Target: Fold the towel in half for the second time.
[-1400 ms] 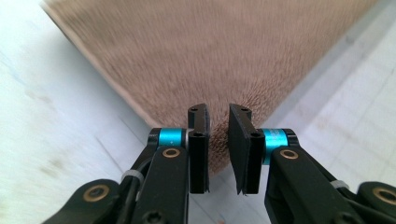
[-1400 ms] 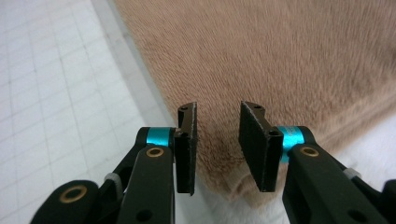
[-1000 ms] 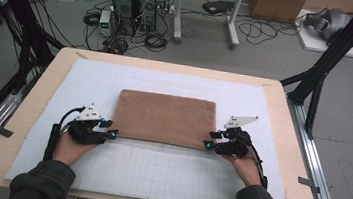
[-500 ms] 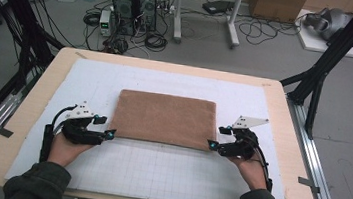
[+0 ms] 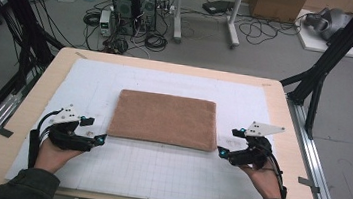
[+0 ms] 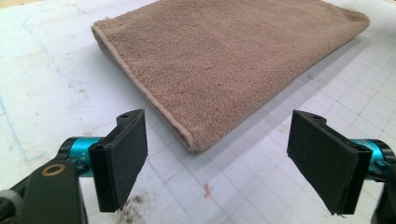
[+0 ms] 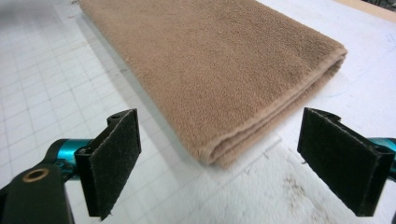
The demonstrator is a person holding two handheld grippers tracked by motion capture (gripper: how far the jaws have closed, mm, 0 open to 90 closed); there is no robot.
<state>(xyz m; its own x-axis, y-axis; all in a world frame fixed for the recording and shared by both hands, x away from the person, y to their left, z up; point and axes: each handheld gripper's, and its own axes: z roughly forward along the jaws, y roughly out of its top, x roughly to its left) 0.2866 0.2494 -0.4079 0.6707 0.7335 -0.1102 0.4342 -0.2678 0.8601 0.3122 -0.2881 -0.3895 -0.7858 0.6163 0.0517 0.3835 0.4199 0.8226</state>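
White mat: folded towel between 2 opened grippers.

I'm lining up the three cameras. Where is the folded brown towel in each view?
High view: folded brown towel at the mat's centre, between the grippers.
Left gripper view: towel across the top, corner towards the open jaws.
Right gripper view: towel likewise, folded edge showing.
Shared landmark: gridded white mat.

Folded brown terry towel, rectangular, several layers thick, lies flat on the white gridded mat of the surface, near its middle. Long edges run left to right. Near corners are squared, layers neatly stacked, hem visible.
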